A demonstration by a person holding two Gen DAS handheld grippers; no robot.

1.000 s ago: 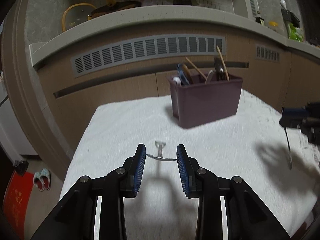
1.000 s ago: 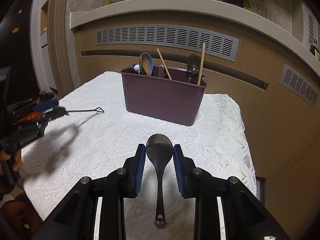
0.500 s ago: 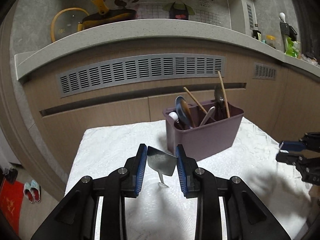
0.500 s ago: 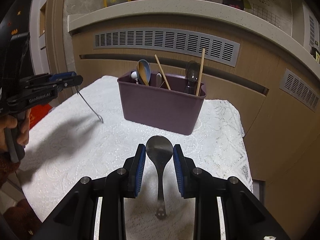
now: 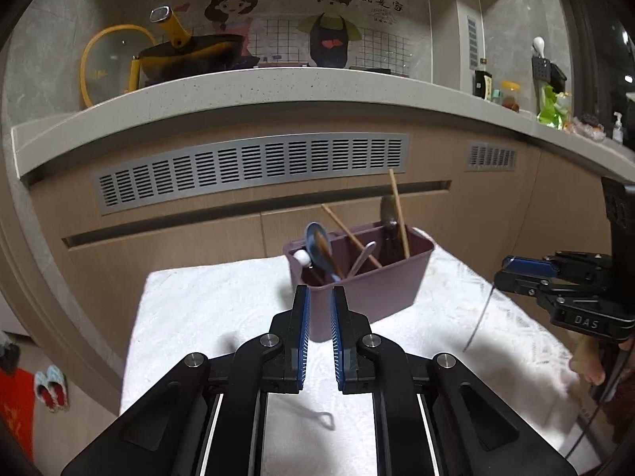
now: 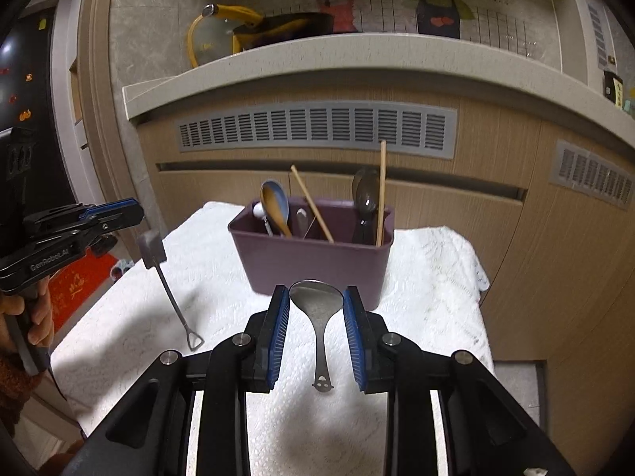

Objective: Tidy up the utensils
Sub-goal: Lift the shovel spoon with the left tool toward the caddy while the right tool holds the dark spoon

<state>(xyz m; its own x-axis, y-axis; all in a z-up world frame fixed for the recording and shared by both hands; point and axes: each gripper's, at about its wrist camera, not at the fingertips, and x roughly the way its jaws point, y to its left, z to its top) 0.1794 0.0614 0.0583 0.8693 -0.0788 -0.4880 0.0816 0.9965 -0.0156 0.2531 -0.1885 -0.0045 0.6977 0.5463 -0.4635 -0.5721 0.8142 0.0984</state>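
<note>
Purple caddy (image 6: 313, 254) sits at the white cloth's (image 6: 436, 297) far edge, dead ahead of both claws. Right gripper (image 6: 316, 309) clamps the steel spoon (image 6: 317, 301) by its bowl, handle hanging down. Left gripper (image 5: 317, 305), narrow, pinches the small spatula (image 6: 152, 248), handle drooping; both look equally near.

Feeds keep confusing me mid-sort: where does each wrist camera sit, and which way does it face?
Left wrist: behind the left gripper, facing the purple caddy and cabinets; the right gripper shows at the right edge.
Right wrist: behind the right gripper clamping a spoon, facing the caddy; the left gripper and hand show at left.
Shared: caddy, white cloth, cabinet vent.
</note>
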